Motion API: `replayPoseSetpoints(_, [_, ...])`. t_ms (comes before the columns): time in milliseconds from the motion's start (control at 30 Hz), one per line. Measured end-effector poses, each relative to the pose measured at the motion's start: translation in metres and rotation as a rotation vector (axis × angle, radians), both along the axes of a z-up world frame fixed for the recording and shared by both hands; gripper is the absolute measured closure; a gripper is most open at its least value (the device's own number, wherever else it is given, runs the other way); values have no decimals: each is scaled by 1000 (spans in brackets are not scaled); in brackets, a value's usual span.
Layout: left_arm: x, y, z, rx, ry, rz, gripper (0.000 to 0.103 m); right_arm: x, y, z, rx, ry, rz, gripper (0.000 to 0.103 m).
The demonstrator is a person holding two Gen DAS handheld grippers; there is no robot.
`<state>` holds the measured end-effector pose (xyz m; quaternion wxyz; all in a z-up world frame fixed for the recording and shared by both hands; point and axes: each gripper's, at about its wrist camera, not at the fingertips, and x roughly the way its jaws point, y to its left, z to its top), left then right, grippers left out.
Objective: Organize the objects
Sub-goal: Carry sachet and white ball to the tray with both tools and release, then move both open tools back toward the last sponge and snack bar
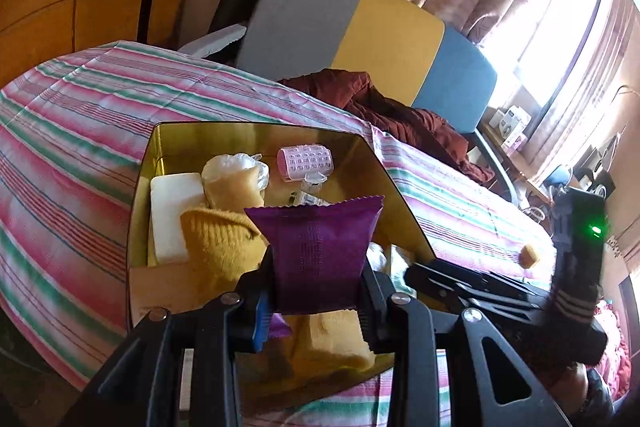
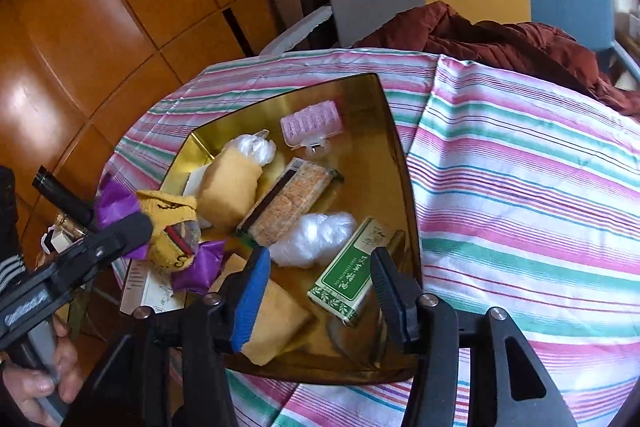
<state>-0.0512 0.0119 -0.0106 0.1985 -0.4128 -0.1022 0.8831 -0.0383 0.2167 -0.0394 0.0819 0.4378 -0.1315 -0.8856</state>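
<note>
Purple packet sat clamped in the left gripper over the gold box on the striped bed, while the right gripper hung empty, jaws apart, above a green carton.

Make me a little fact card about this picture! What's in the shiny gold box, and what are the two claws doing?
surface: pink, green and white striped cloth
box: shiny gold metal tin, open
inside: pink plastic hair roller, green paper carton, crumpled clear plastic bag, yellow knitted sock
left claw: shut on purple foil packet, above the tin
right claw: open, nothing between its pads, above the carton
behind: dark red cloth
</note>
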Motion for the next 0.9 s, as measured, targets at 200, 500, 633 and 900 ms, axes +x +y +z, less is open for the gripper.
replayPoseSetpoints(200, [-21, 20, -9, -48, -24, -3, 69, 14, 6, 1, 11, 5, -20, 45])
replayPoseSetpoints(500, [-52, 47, -23, -101, -39, -24, 65, 24, 12, 1, 21, 6, -37, 41])
replayPoseSetpoints(633, [-56, 46, -28, -95, -63, -14, 51, 25, 9, 0, 34, 3, -31, 40])
replayPoseSetpoints(900, [-33, 37, -20, -138, -12, 7, 51, 28, 5, 1, 41, 14, -25, 37])
